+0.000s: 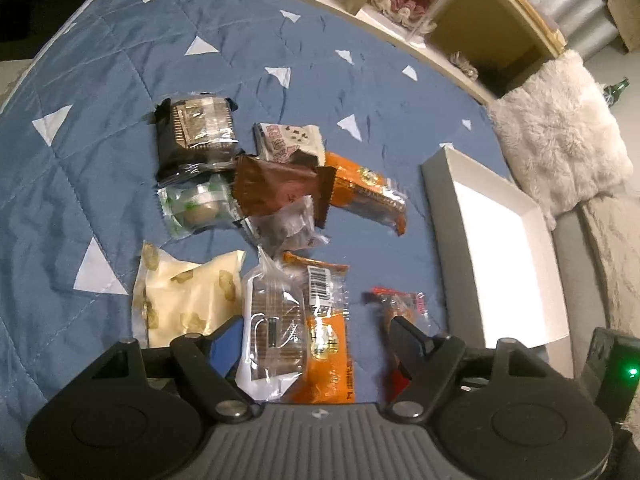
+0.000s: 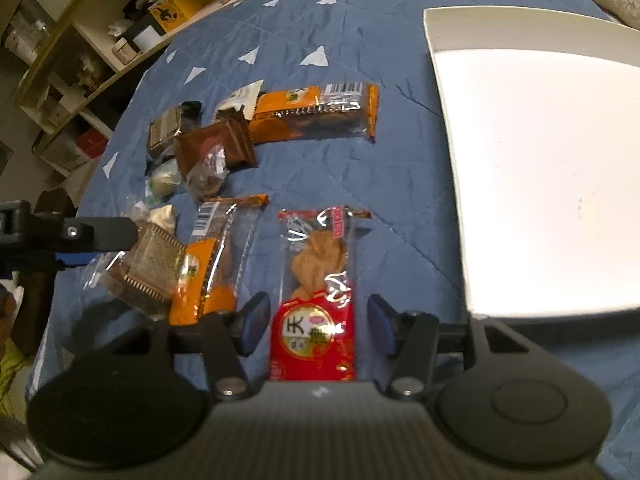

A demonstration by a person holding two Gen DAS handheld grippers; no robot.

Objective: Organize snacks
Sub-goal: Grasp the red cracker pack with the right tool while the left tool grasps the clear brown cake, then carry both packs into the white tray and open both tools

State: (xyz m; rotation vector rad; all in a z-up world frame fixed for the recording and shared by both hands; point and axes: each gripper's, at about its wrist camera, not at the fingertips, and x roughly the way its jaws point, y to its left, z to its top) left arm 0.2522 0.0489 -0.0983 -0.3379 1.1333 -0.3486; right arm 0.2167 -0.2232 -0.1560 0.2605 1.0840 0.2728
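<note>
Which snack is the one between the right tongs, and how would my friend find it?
Start at the big white tray on the blue quilt. Just left of it, nearest the open right tongs, lies a long clear packet showing a brown cracker. It alone has a bright red bottom; the neighbours are orange.

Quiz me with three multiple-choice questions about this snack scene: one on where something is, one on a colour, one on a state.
1. The white box lies where, relative to the snacks, in the right wrist view?
A. right
B. left
C. underneath

2. The packet between the right tool's fingers is mostly:
A. green
B. red
C. purple

3. The white box is:
A. full
B. half full
C. empty

Answers: 1 A, it sits at the picture's right edge; 2 B, its printed label is red; 3 C, only bare white floor shows.
</note>
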